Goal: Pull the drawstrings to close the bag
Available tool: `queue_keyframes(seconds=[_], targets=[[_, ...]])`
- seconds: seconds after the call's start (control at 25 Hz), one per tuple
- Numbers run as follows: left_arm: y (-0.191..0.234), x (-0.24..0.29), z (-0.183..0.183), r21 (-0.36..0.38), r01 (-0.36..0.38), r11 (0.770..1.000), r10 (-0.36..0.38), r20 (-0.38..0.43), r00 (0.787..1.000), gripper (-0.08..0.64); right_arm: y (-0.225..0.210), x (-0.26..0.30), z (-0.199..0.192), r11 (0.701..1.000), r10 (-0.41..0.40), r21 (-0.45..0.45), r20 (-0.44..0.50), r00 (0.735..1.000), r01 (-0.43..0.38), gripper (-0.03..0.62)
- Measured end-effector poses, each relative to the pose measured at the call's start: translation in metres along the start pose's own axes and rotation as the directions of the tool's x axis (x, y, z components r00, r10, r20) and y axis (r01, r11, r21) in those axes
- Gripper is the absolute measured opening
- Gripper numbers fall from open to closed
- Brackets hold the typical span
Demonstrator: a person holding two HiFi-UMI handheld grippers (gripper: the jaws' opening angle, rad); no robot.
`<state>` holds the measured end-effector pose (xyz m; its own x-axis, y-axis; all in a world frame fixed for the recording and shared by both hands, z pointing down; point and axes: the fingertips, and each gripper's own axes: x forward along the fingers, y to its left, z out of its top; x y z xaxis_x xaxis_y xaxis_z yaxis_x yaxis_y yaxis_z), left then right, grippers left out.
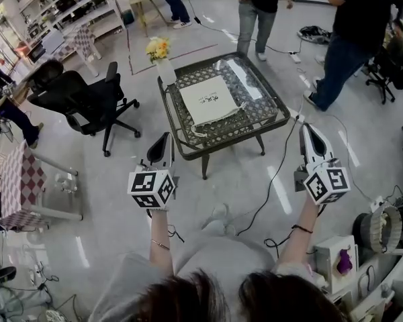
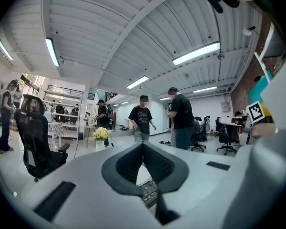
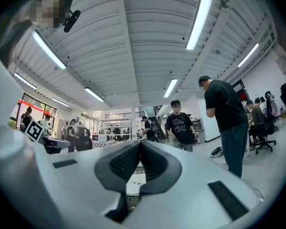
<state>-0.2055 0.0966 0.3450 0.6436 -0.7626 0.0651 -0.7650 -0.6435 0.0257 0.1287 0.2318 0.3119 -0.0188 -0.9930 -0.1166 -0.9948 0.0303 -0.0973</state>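
A white drawstring bag (image 1: 210, 100) lies flat on the dark wicker glass-topped table (image 1: 275, 116), its cords trailing off its near right corner. My left gripper (image 1: 165, 141) is held up in front of the table's near left corner, jaws shut and empty. My right gripper (image 1: 309, 131) hangs just off the table's right corner, also shut with nothing in it. In the left gripper view the jaws (image 2: 143, 145) meet tip to tip; a sliver of bag (image 2: 142, 175) shows below them. In the right gripper view the gripper (image 3: 140, 143) is shut, the bag (image 3: 133, 181) visible beneath.
A white vase of yellow flowers (image 1: 162, 60) stands on the table's far left corner. A black office chair (image 1: 87, 104) sits left of the table. People (image 1: 346, 42) stand beyond it. A black cable (image 1: 275, 173) runs across the floor at right.
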Motion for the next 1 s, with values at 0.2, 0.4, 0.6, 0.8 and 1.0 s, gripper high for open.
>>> queue_keyframes(seconds=[0.2,0.4,0.6,0.8,1.0], targets=[[0.004,0.012,-0.012,-0.002,-0.006,1.000,0.006,-0.023,1.000,0.025,-0.006,0.017,-0.013,1.000,0.012,0.018,-0.013,1.000,-0.012,0.021],[0.020,0.031,-0.018,-0.026,-0.026,0.999,0.025,-0.033,0.999,0.025,-0.008,0.044,-0.025,1.000,0.028,0.011,-0.047,0.998,-0.027,0.021],[0.036,0.063,-0.025,-0.037,-0.019,0.999,0.018,-0.045,0.999,0.025,-0.014,0.082,-0.035,0.999,0.037,0.012,-0.063,0.997,-0.037,0.021],[0.052,0.098,-0.026,-0.020,-0.005,1.000,0.004,-0.060,0.998,0.025,-0.022,0.119,-0.040,0.999,0.035,0.017,-0.057,0.998,-0.035,0.021],[0.074,0.125,-0.020,0.046,-0.009,0.999,0.012,-0.075,0.997,0.025,-0.027,0.152,-0.042,0.999,0.040,0.004,-0.064,0.997,-0.040,0.021]])
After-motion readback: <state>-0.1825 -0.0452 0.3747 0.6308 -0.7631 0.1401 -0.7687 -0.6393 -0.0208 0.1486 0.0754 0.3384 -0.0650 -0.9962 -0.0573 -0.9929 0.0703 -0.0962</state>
